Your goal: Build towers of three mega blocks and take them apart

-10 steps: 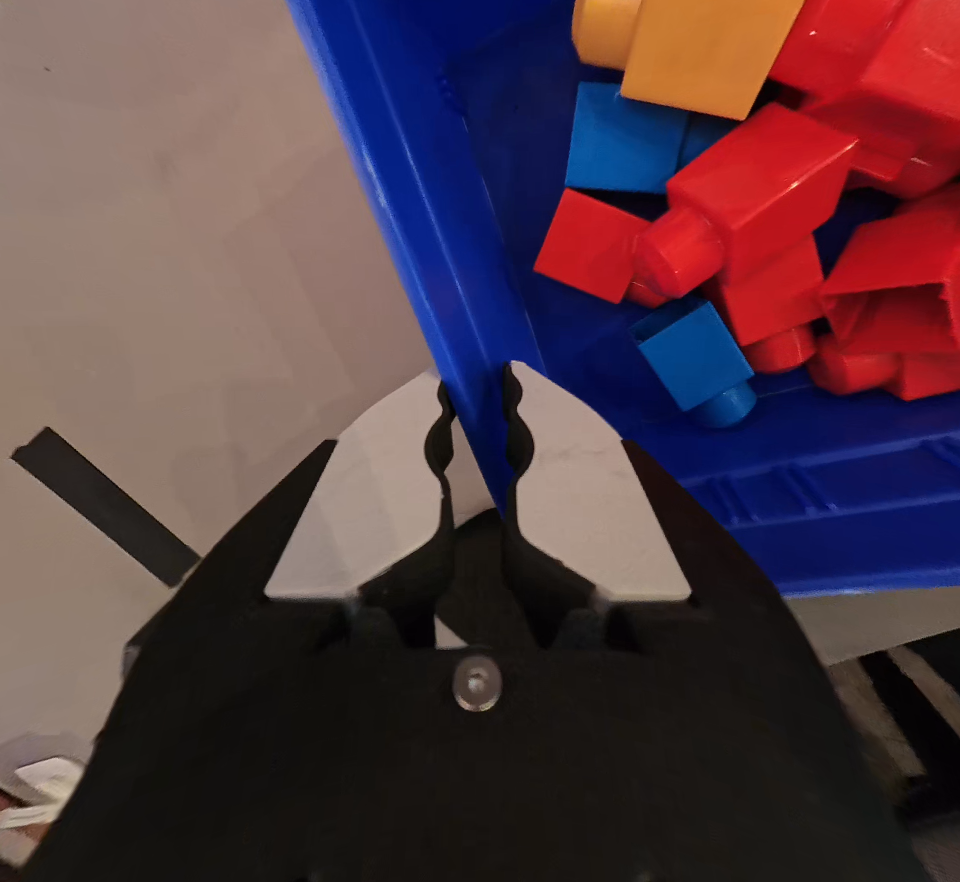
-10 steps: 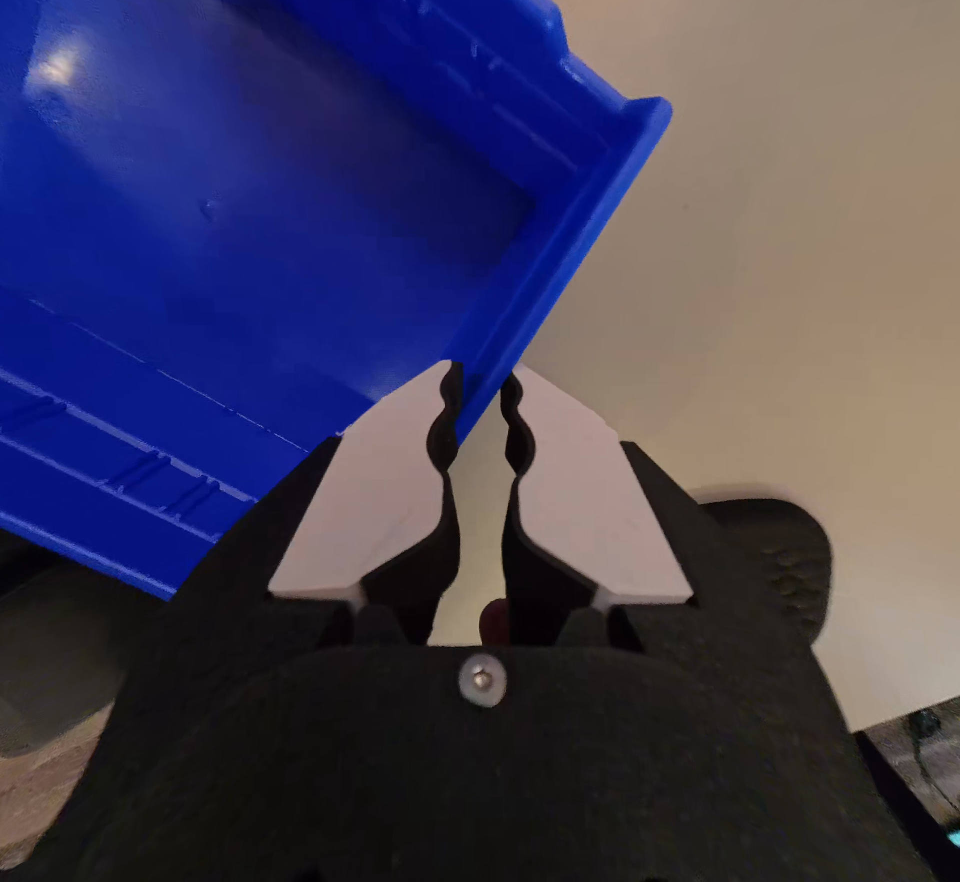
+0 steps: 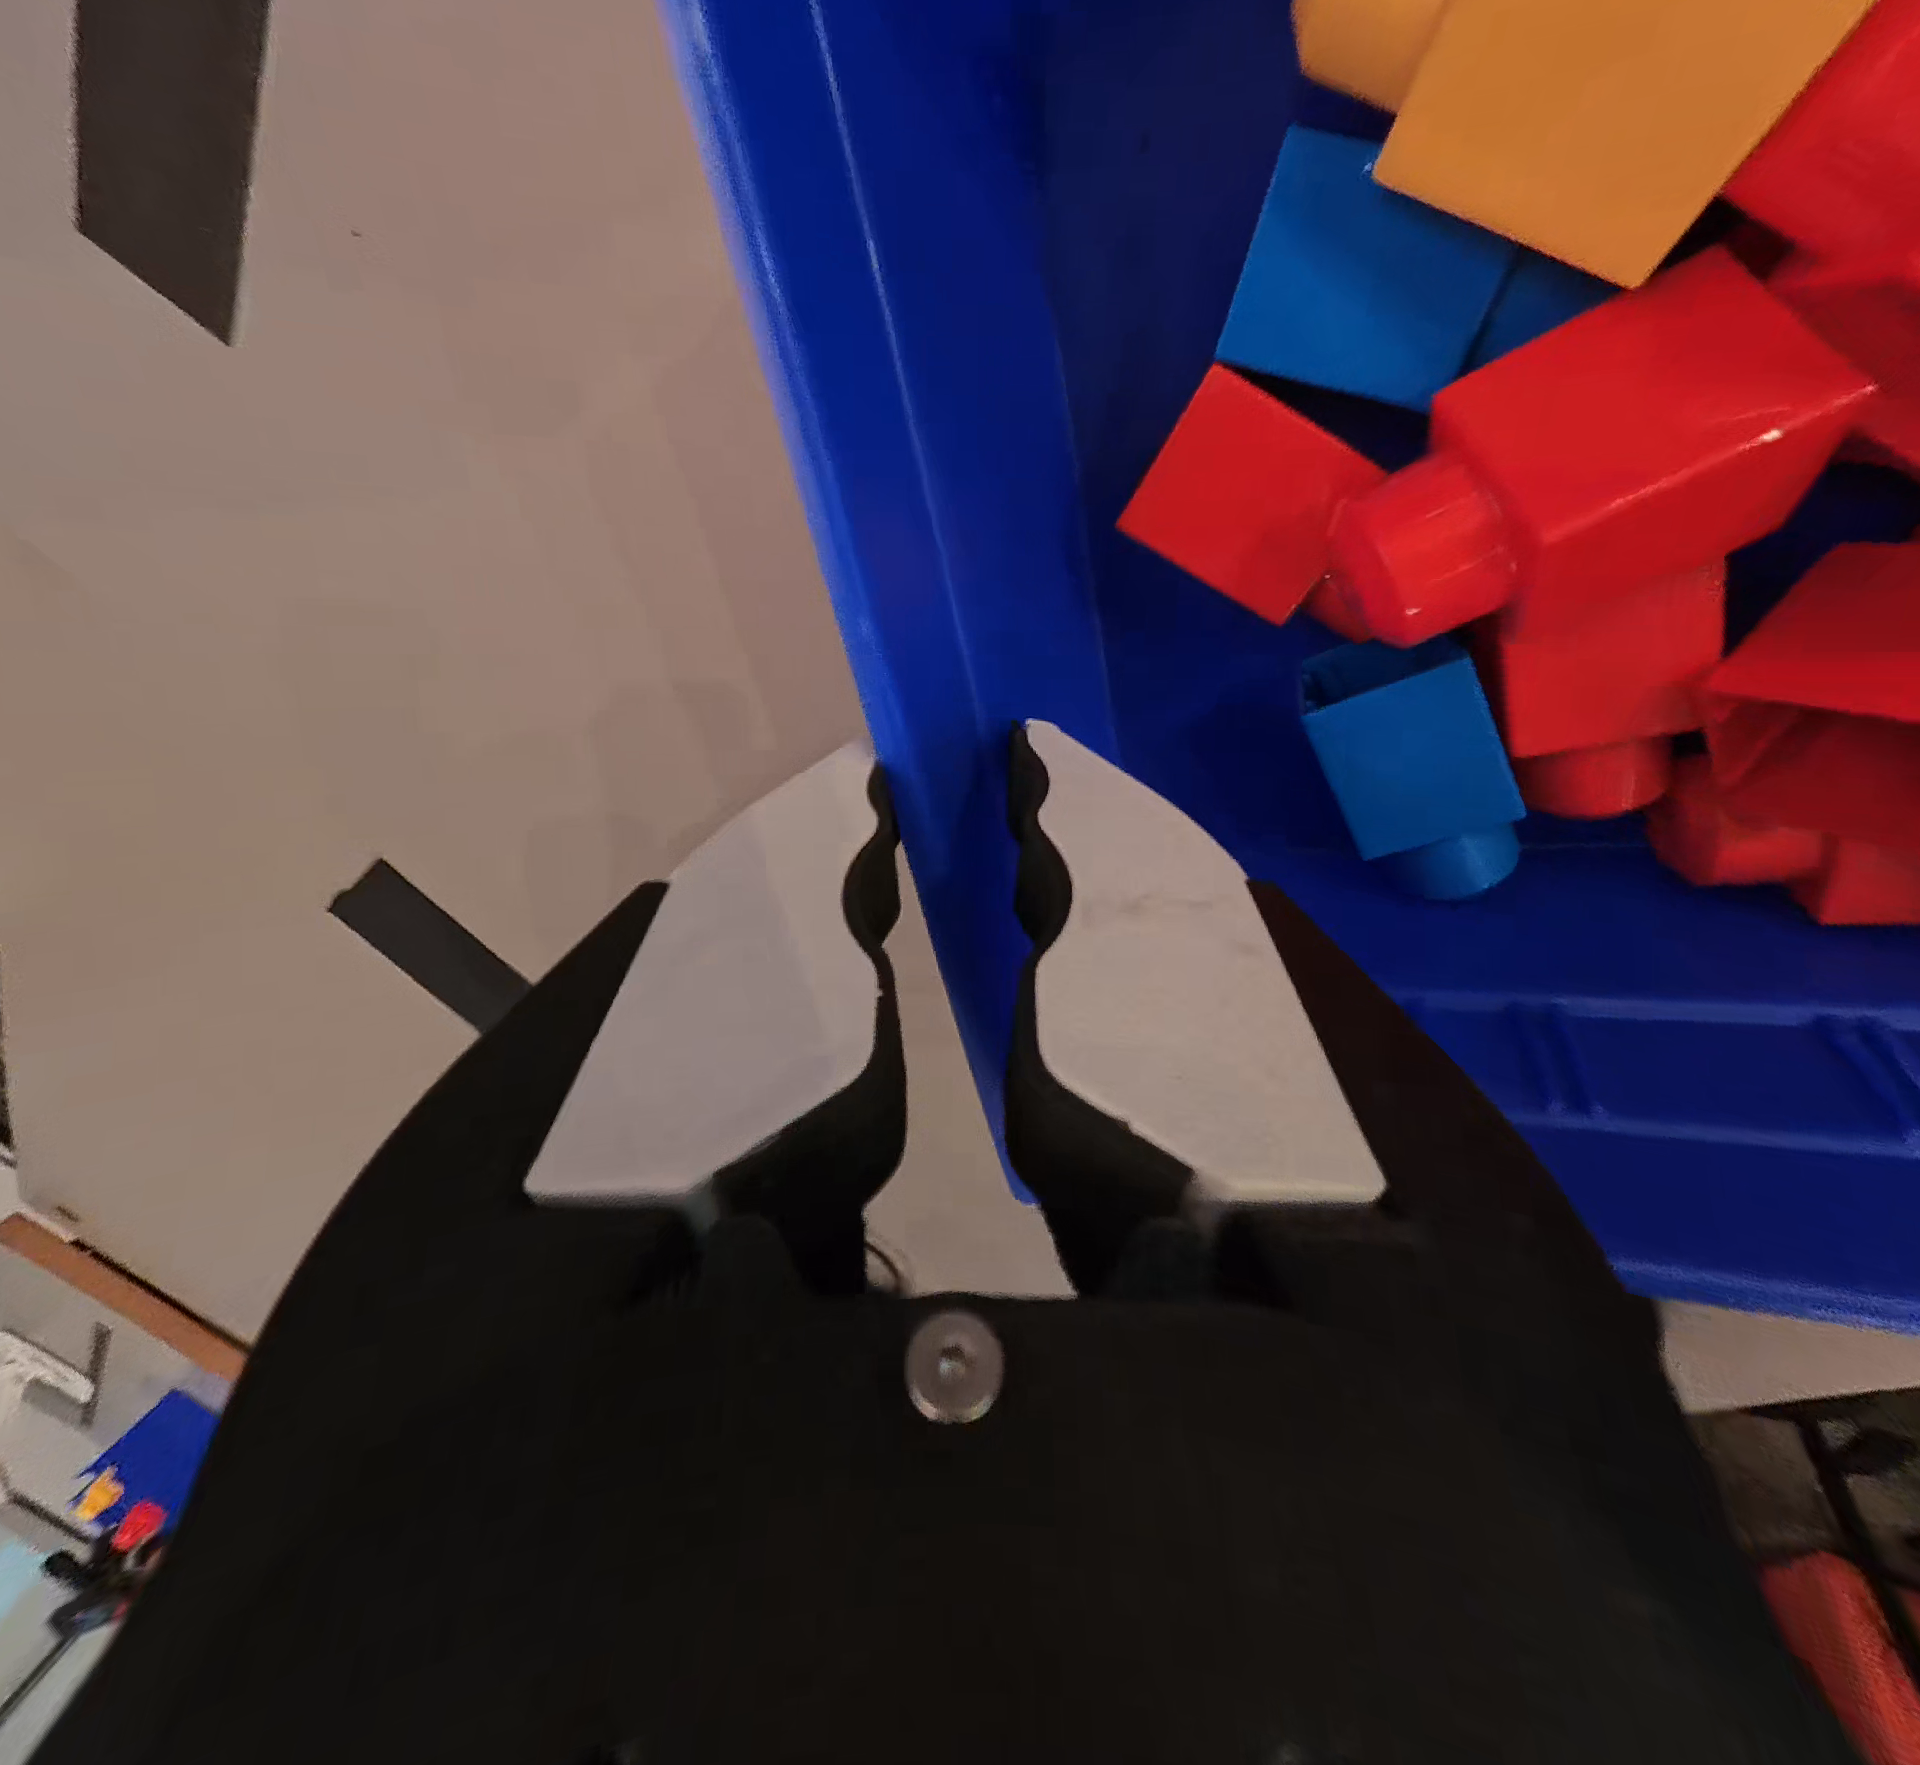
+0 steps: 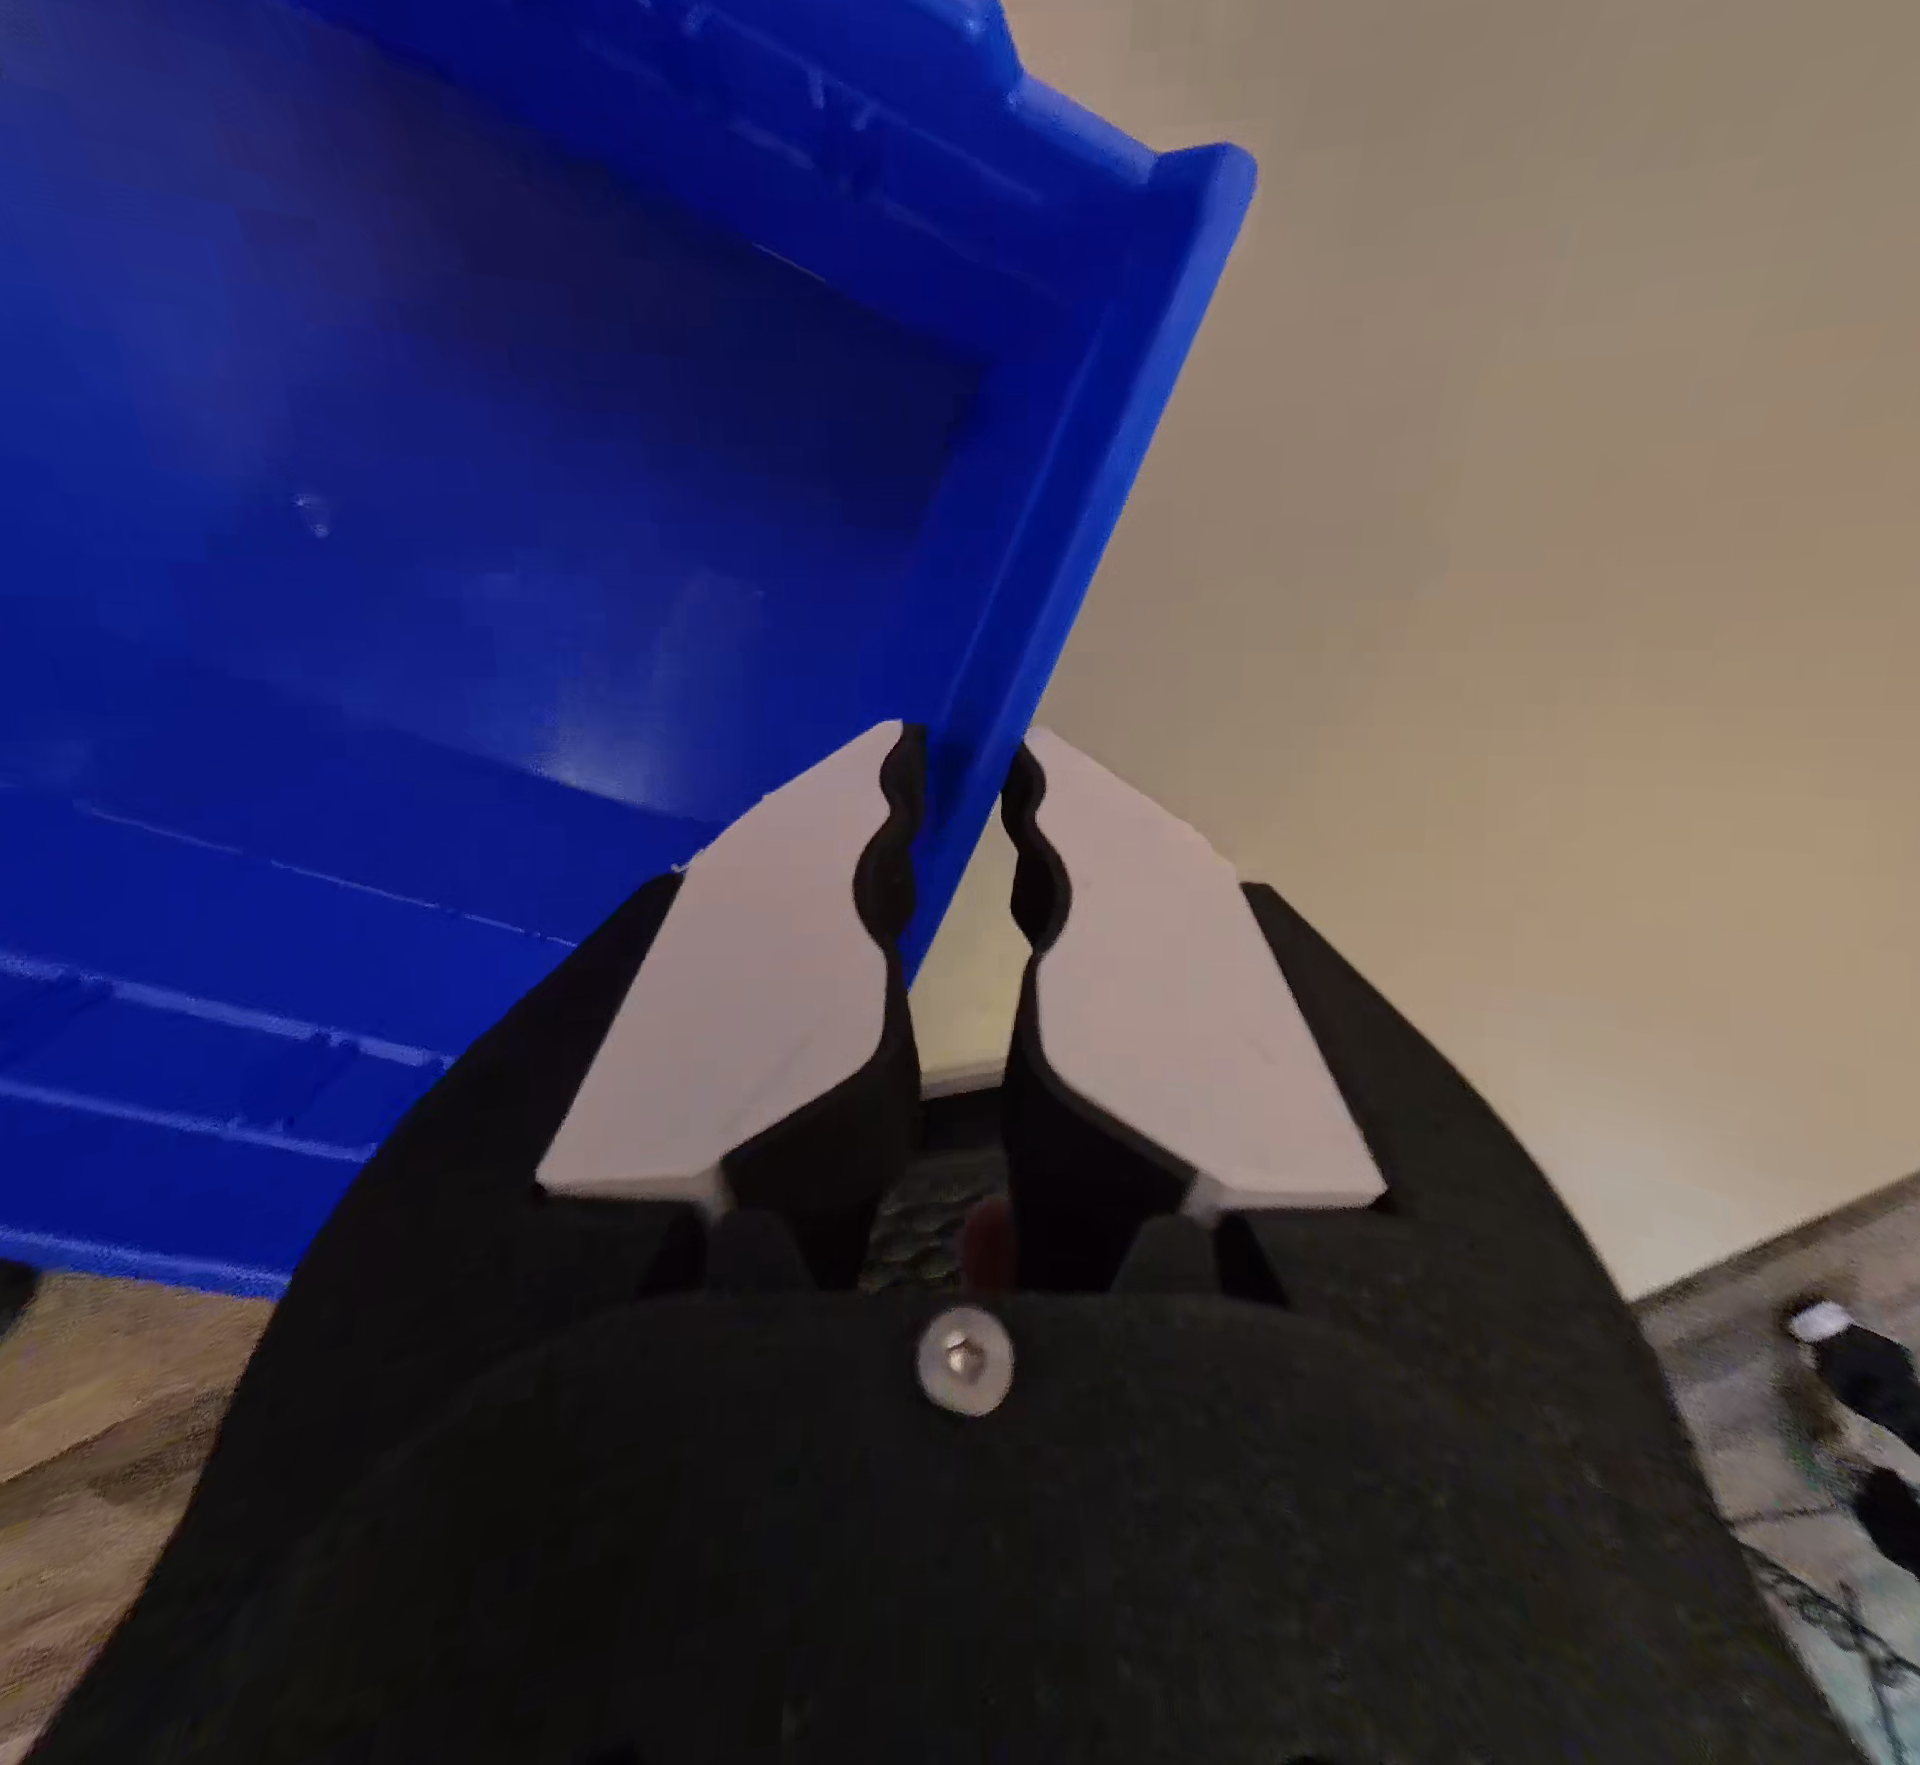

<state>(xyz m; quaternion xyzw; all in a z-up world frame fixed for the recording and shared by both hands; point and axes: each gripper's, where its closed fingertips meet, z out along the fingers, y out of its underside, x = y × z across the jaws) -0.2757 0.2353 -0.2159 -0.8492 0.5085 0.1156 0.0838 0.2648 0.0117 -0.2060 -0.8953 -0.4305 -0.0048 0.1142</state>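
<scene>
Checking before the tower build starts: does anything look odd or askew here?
Yes: the bin is held by both claws, left claw and right claw each pinching a side wall. All the blocks are heaped at one end; the end seen in the right view is bare. Nothing has spilled.

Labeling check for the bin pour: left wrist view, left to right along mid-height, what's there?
Black tape strip → bare beige tabletop → blue bin wall, which the left claw grips → small red block → red block with round stud.
</scene>
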